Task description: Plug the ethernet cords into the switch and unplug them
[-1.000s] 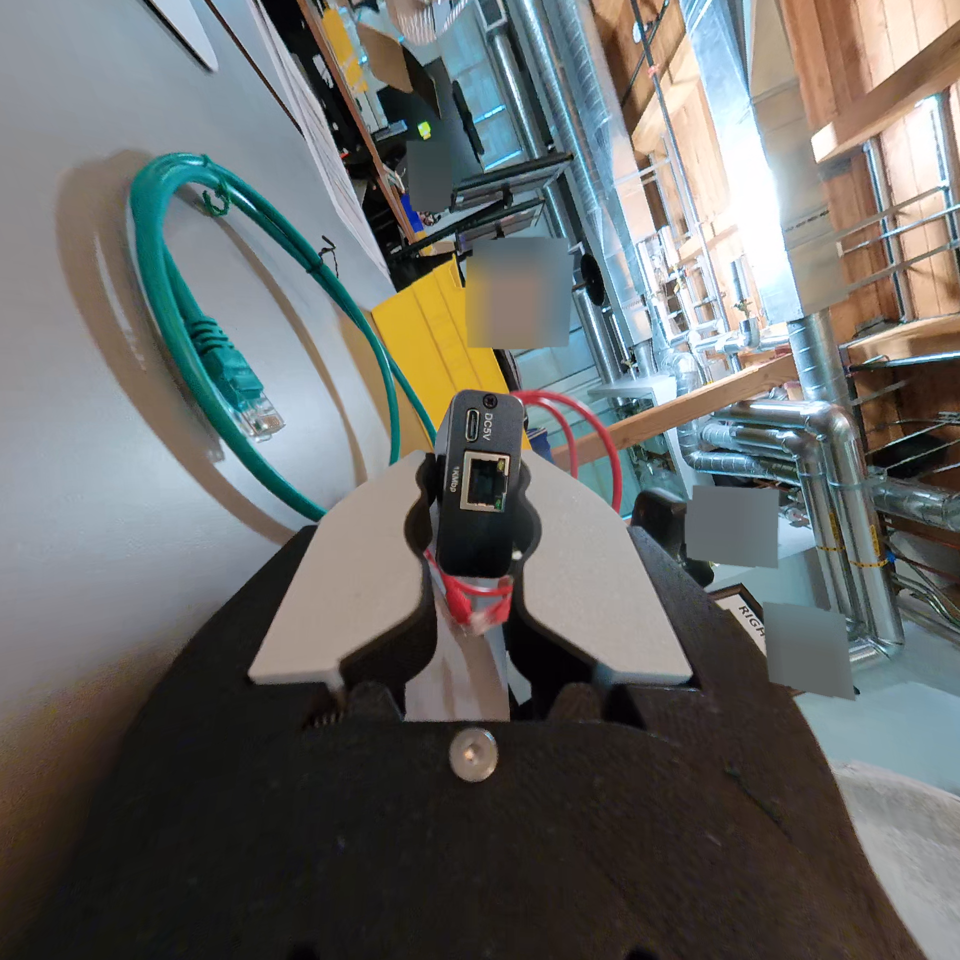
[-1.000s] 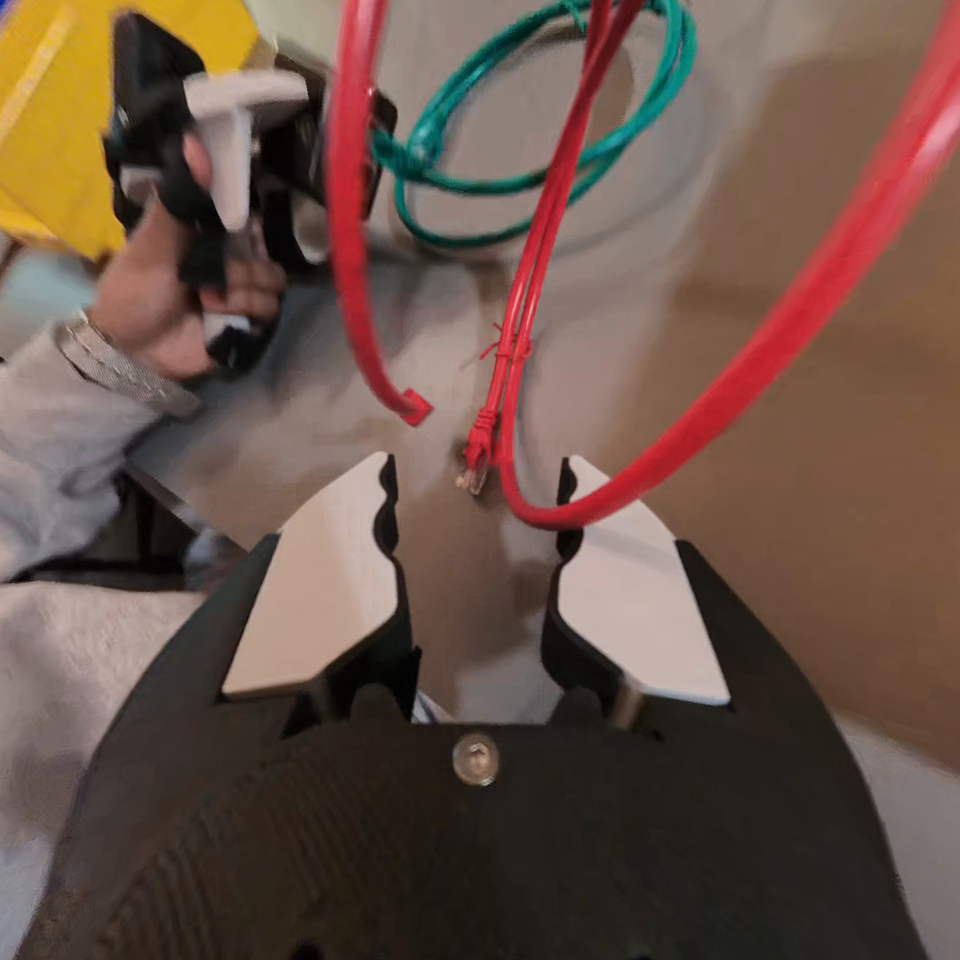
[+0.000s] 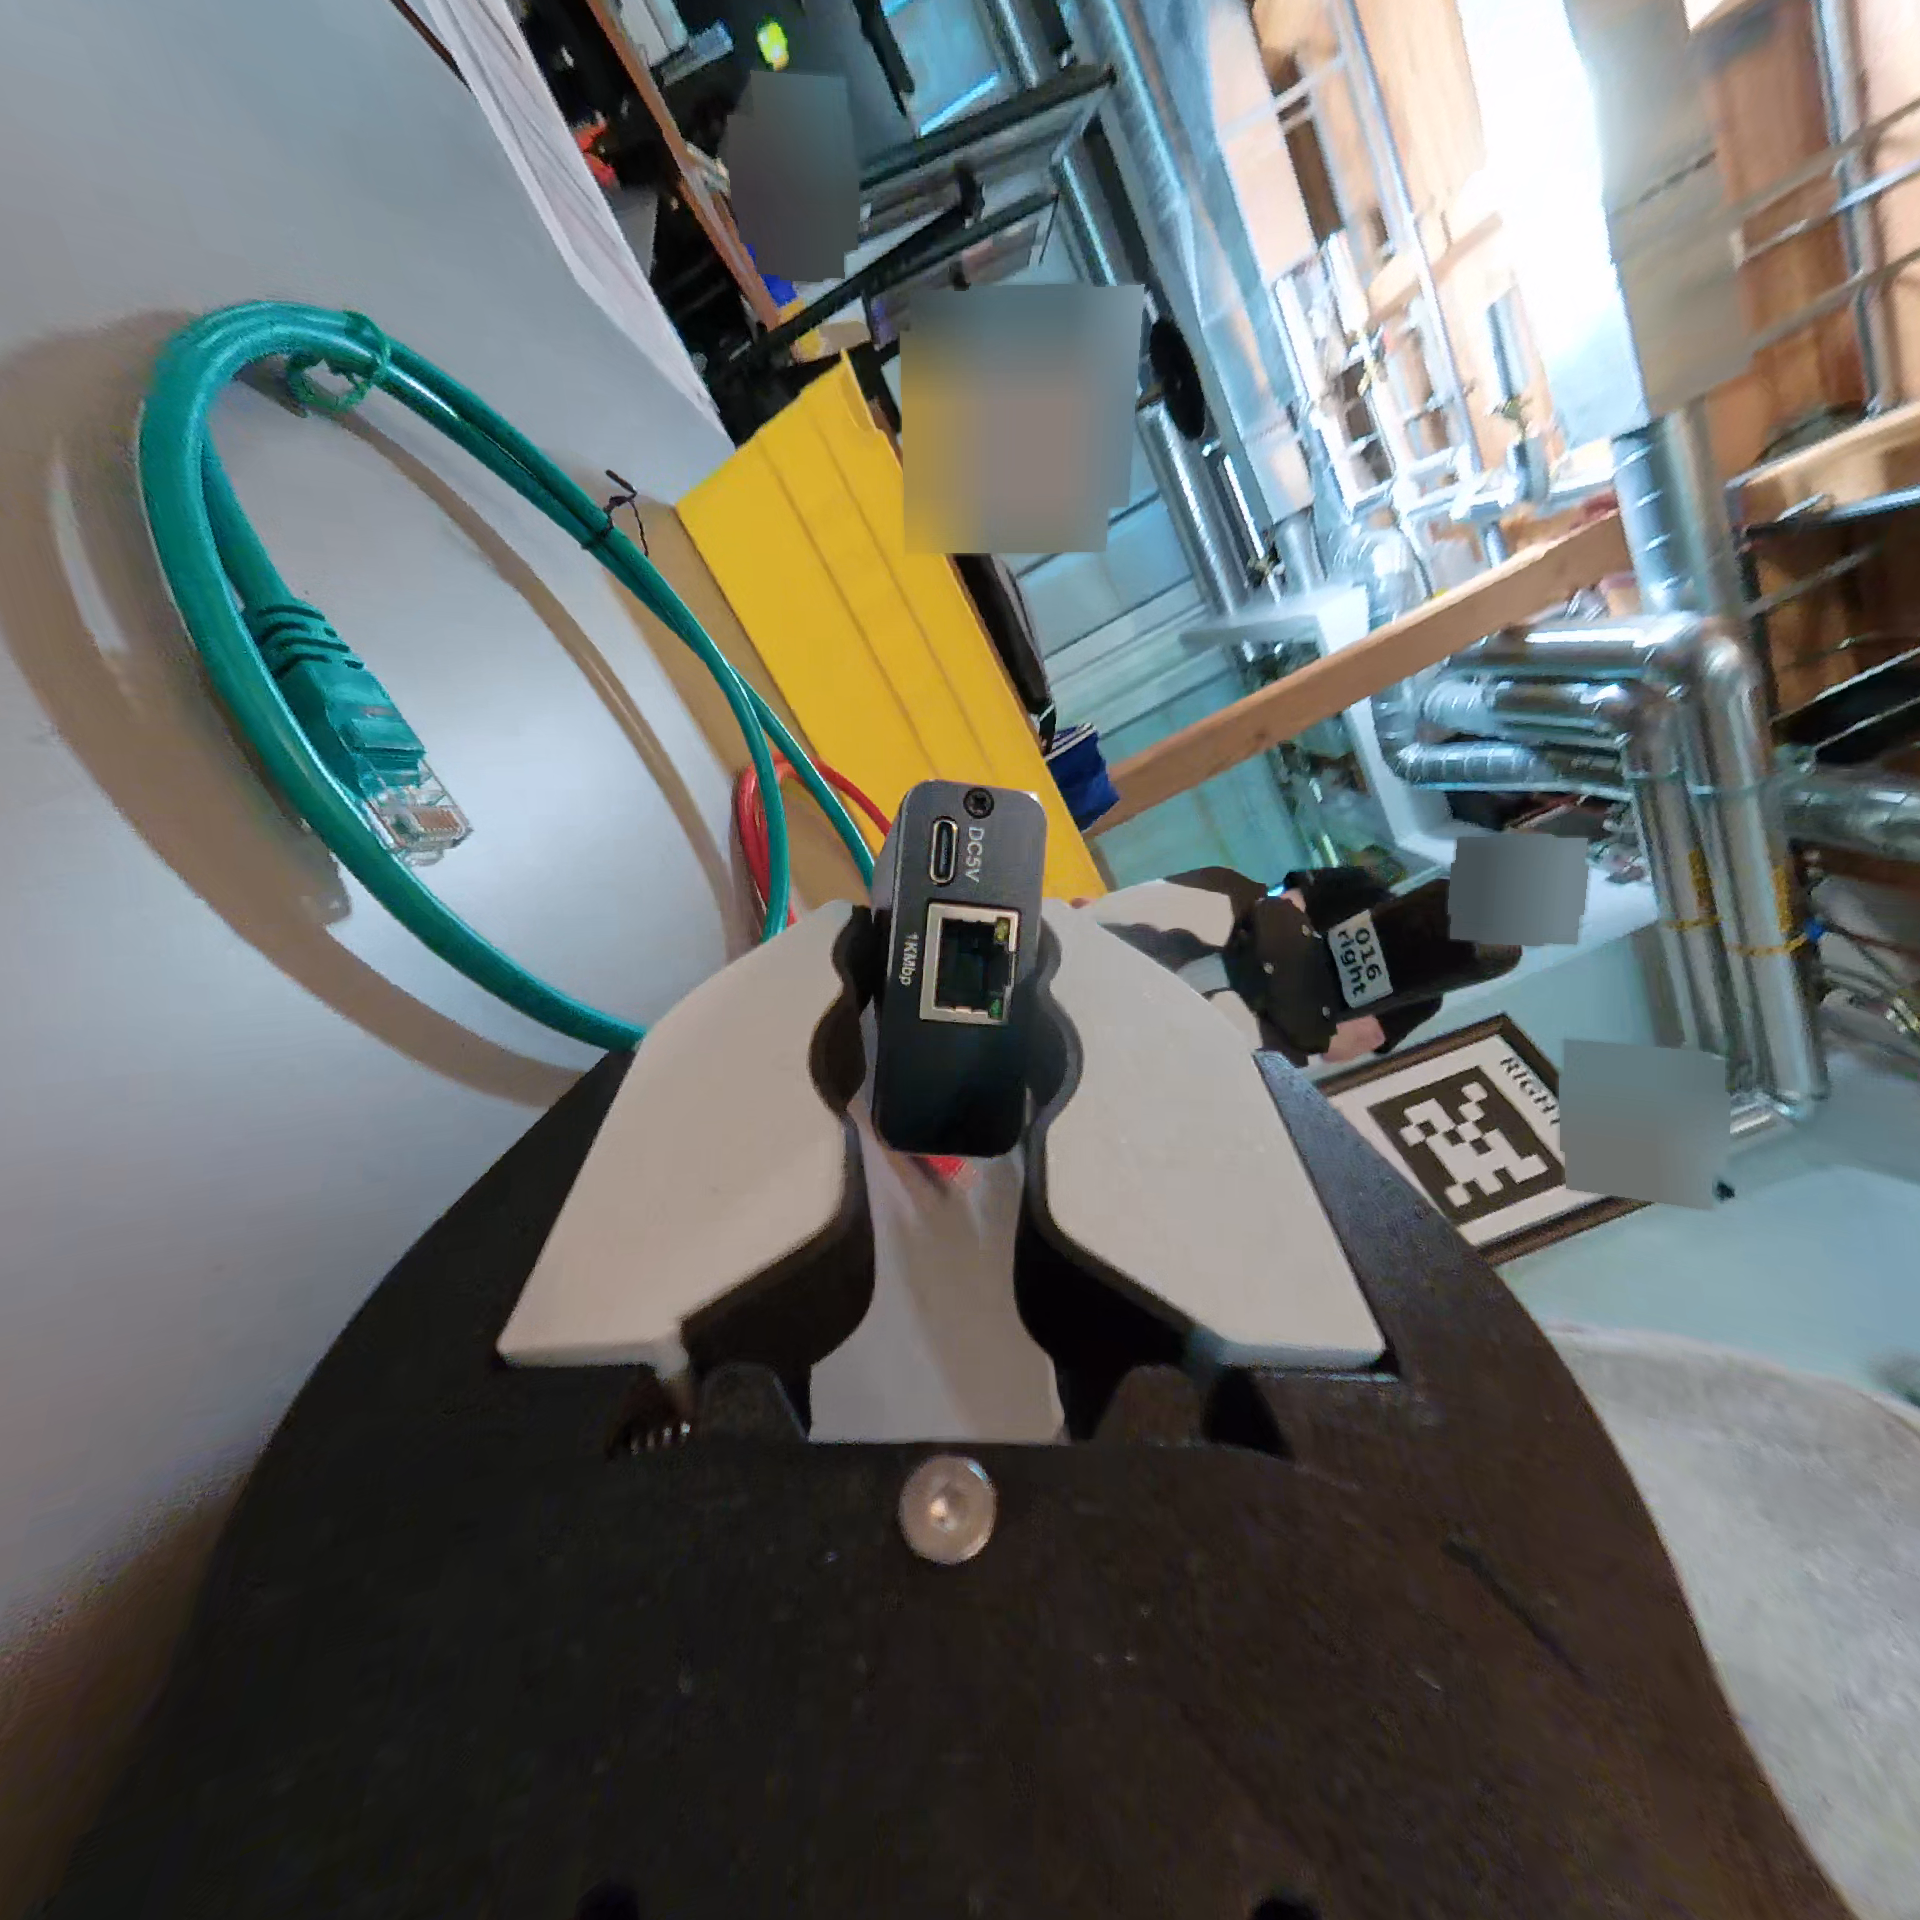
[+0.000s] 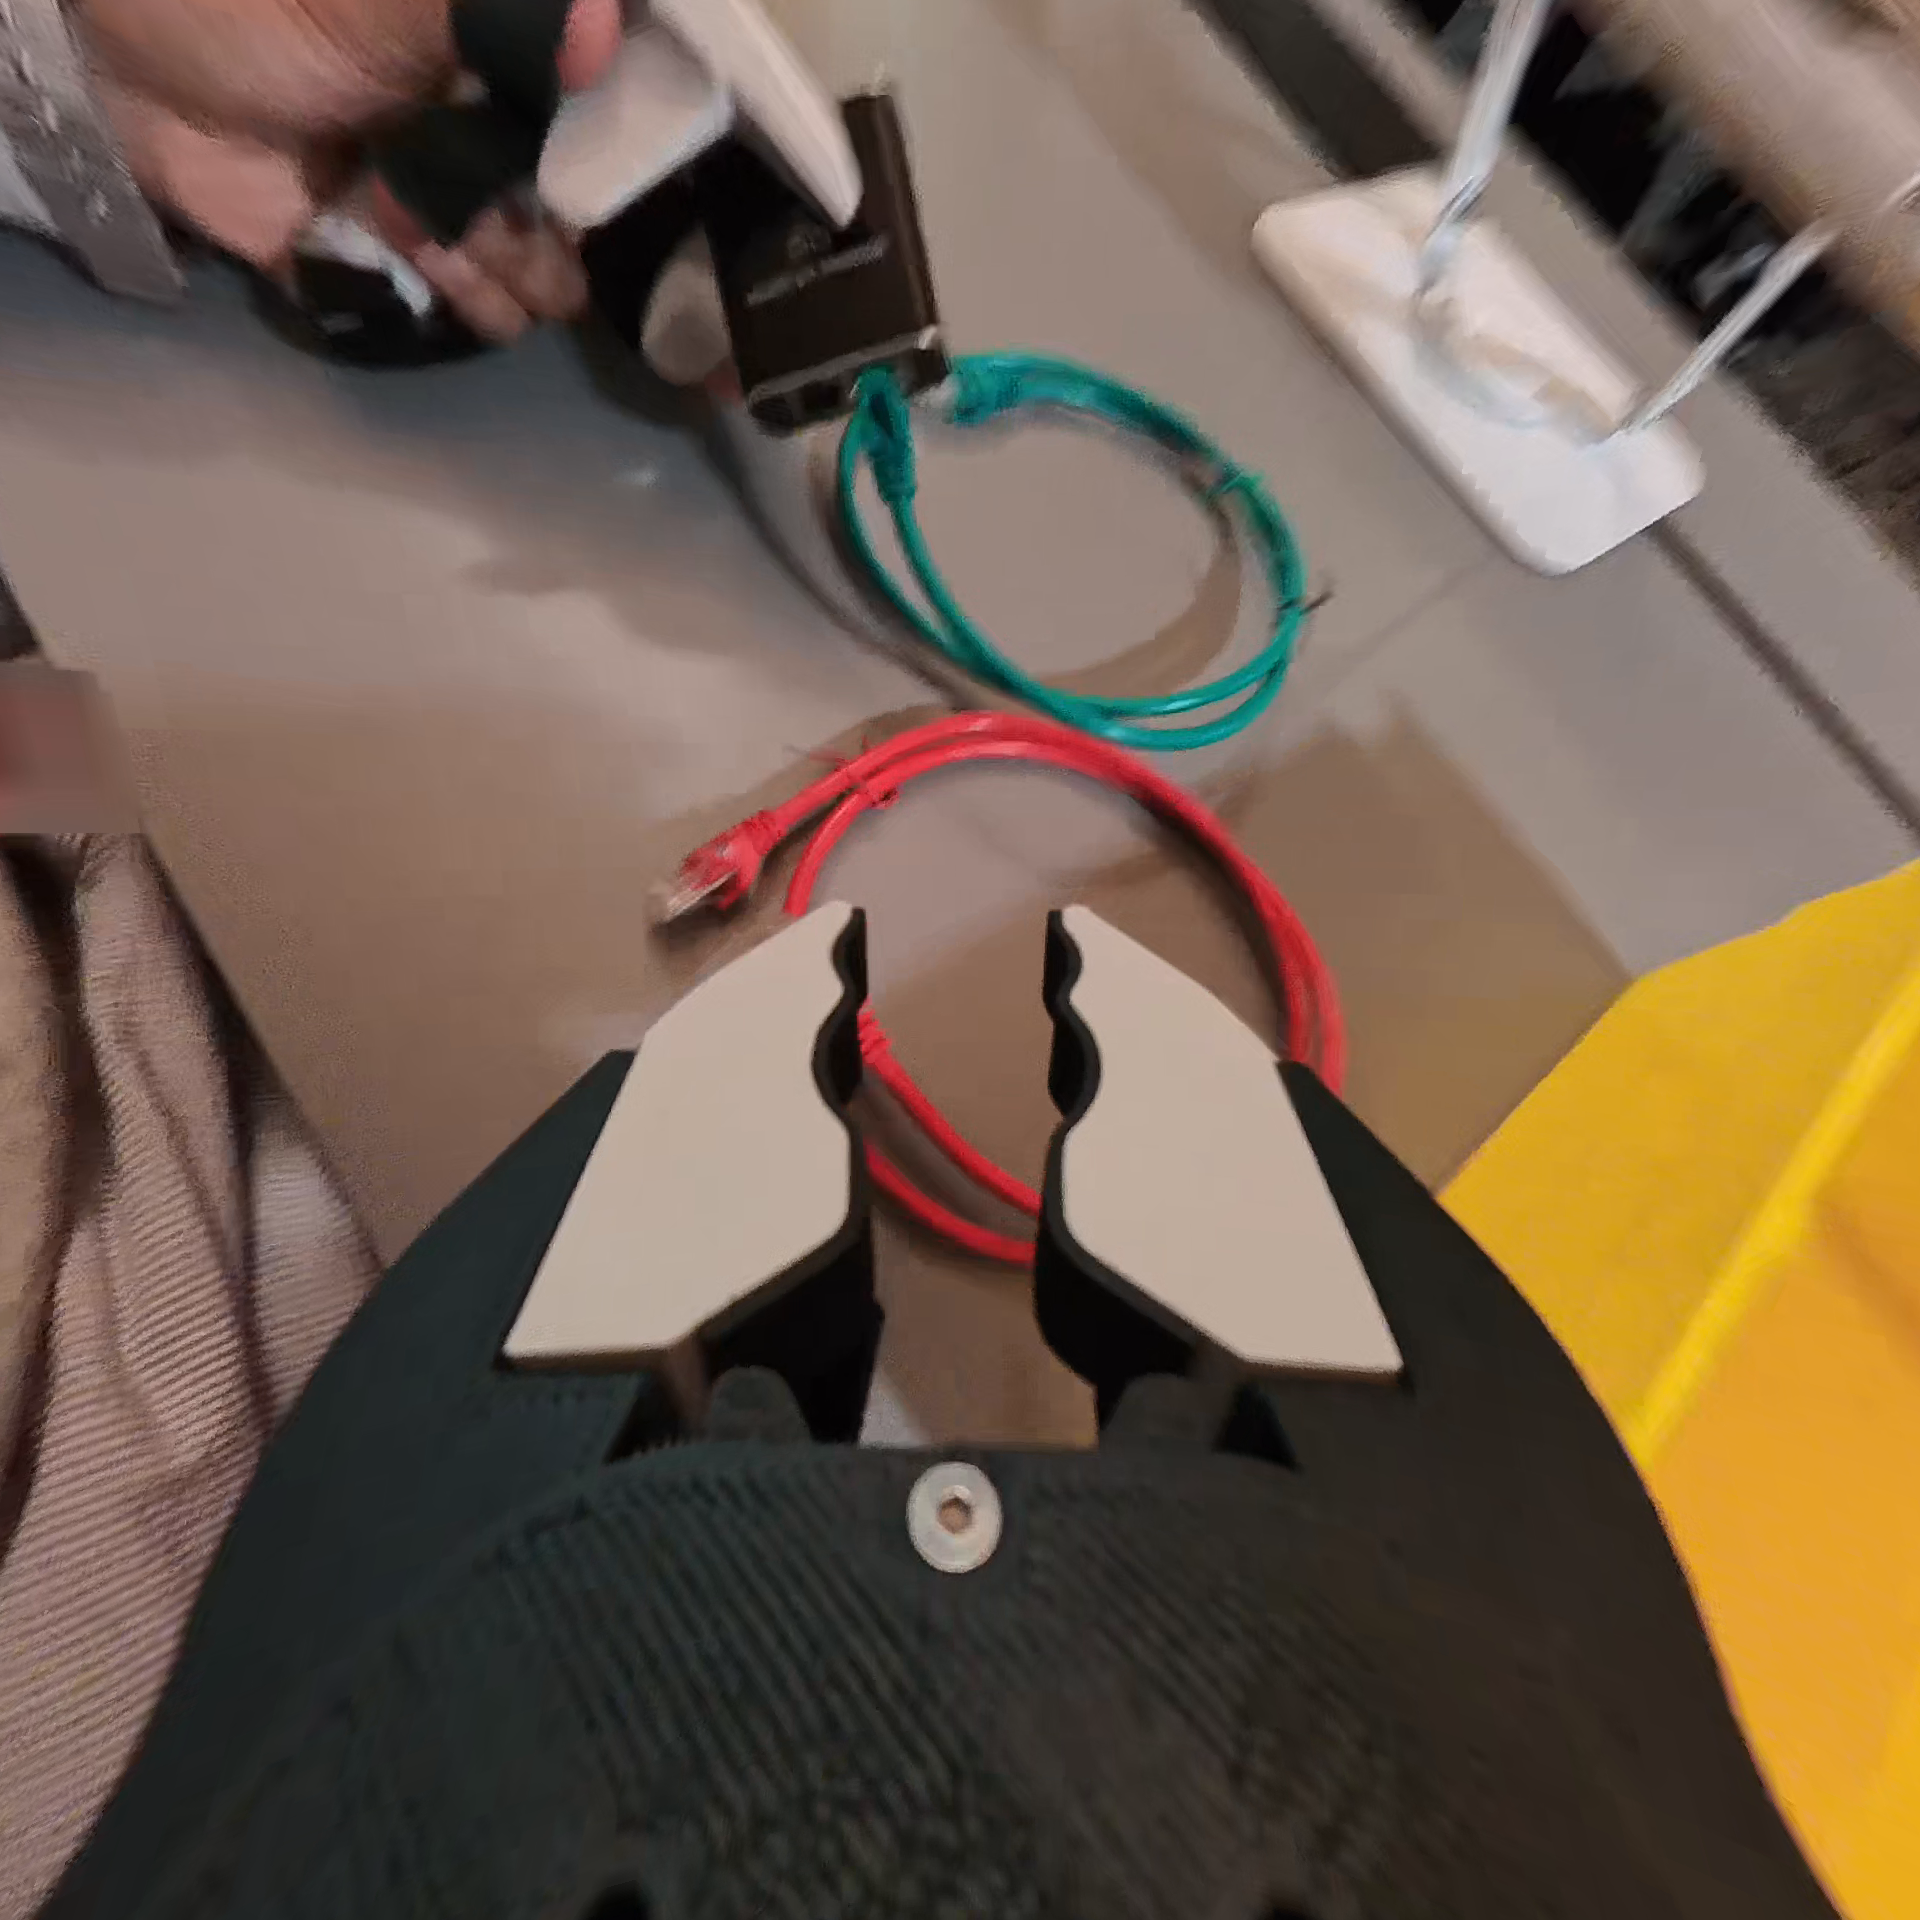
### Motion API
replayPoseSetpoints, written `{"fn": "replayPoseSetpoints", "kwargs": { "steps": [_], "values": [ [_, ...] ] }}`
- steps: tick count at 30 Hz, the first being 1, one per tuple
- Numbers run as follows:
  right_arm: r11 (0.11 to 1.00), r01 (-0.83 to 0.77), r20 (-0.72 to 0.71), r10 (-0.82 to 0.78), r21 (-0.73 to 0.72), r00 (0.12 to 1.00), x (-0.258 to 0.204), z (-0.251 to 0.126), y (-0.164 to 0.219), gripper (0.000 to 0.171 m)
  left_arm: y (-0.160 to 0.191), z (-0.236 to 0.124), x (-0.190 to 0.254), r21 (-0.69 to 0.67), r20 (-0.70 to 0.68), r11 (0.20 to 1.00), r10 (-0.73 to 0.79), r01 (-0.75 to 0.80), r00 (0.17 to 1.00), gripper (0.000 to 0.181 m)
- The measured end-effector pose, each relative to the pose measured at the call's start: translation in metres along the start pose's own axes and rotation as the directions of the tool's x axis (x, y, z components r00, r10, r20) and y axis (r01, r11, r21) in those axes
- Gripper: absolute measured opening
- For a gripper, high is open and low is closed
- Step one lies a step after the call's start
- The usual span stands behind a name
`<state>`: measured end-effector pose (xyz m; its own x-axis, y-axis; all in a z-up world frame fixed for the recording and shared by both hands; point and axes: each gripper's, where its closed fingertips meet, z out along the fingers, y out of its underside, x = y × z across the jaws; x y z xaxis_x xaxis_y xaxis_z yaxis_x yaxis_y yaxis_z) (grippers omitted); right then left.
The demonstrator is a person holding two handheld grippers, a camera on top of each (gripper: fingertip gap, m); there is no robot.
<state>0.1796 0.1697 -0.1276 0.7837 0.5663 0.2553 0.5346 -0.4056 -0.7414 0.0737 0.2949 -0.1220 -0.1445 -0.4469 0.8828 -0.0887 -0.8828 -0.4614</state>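
Surface: grey surface, smooth and faintly glossy, carrying both cords; a yellow bin sits at its right edge and a white stand base near its far edge.
Left tool: left tool is clamped on the switch, a small black box held off the surface with one empty network port facing the camera.
Right tool: right tool hovers with a moderate gap between its fingers, gripping nothing, above the red cord.
Red cord: red cord lies coiled on the surface toward the near edge, beside the yellow bin, its plug pointing left.
Green cord: green cord lies coiled farther in, both plugs close to the switch; whether either is seated cannot be told.
Room: workshop with silver ducts, wooden beams and shelving beyond the surface.
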Motion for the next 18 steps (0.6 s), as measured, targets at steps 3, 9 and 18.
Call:
{"fn": "replayPoseSetpoints", "kwargs": {
  "steps": [3, 9, 18],
  "values": [
    [0.990, 0.091, 0.007, -0.091, -0.110, 0.996, -0.010, 0.012, 0.023, 0.038, 0.006, 0.003, 0.001, -0.046, -0.003, 0.999, 0.013, -0.014, 1.000, 0.026],
    [0.987, 0.045, 0.047, -0.038, -0.156, 0.998, -0.014, 0.019, 0.038, 0.043, 0.007, 0.004, 0.003, -0.063, -0.041, 0.997, -0.041, 0.038, 0.998, 0.025],
    [1.000, 0.018, -0.021, -0.019, -0.016, 1.000, -0.007, 0.023, 0.021, 0.011, 0.011, 0.006, 0.004, -0.086, -0.047, 0.995, -0.054, 0.050, 0.997, 0.025]
  ]
}}
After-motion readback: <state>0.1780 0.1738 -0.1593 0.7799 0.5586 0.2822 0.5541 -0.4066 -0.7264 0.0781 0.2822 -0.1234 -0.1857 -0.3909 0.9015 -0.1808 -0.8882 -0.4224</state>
